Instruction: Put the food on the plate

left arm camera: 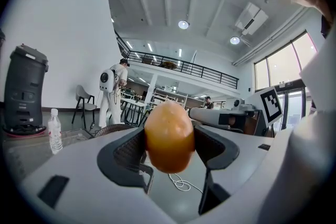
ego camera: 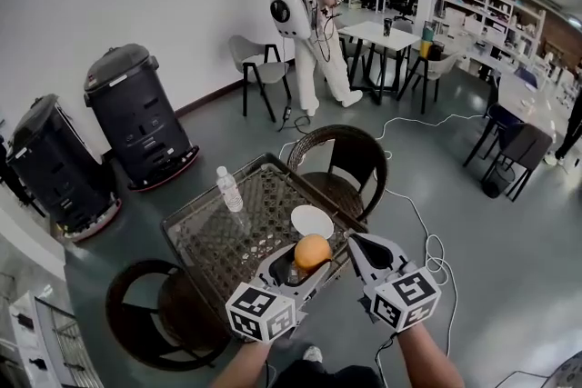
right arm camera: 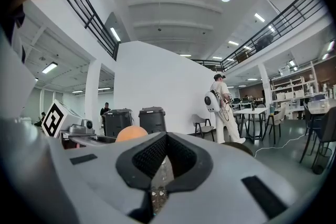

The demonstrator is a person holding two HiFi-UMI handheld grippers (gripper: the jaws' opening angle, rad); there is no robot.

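Observation:
An orange, round piece of food (ego camera: 312,250) is held in the air above the near right corner of the mesh-topped table (ego camera: 209,241). My left gripper (ego camera: 309,261) is shut on it; in the left gripper view the food (left arm camera: 169,136) fills the space between the dark pads. A small white plate (ego camera: 312,220) lies on the table just beyond the food. My right gripper (ego camera: 362,252) hovers to the right of the food, shut on nothing; its jaws meet at the tips (right arm camera: 166,139). The food (right arm camera: 131,134) shows to its left.
A water bottle (ego camera: 229,188) stands at the table's far edge. A brown wicker chair (ego camera: 341,161) is behind the table, another (ego camera: 145,313) at its near left. Two black bins (ego camera: 136,114) stand by the wall. A person in white (ego camera: 314,23) stands farther off. A cable (ego camera: 427,241) lies on the floor.

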